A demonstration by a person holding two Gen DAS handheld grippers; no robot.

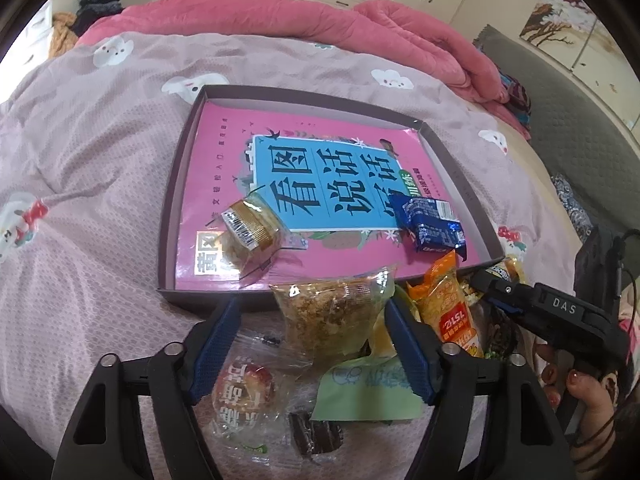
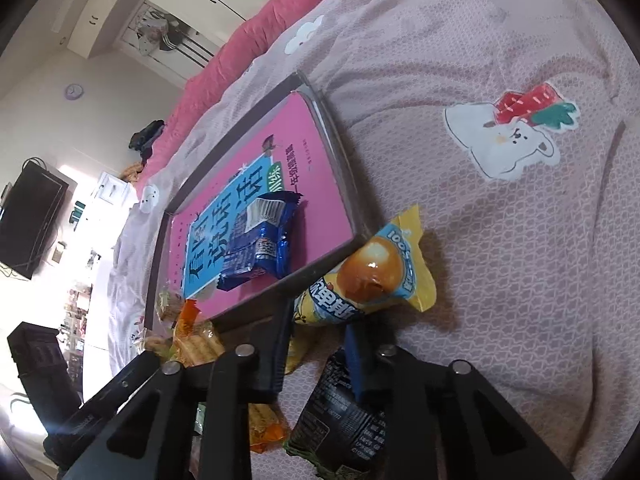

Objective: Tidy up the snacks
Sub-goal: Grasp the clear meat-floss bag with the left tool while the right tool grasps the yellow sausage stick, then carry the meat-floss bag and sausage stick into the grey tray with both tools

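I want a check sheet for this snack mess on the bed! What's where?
Surface: pinkish bedspread with cartoon prints.
Job's things: shallow box holding a pink book, blue packet and gold-wrapped cake; egg packet and orange packet outside it.
Clutter: loose snacks in a heap near the grippers.
Grippers: left gripper open around a crumbly cake packet; right gripper closed among wrappers.
Cables: black cable beside the right gripper.
Surroundings: pink quilt, wardrobes, television.
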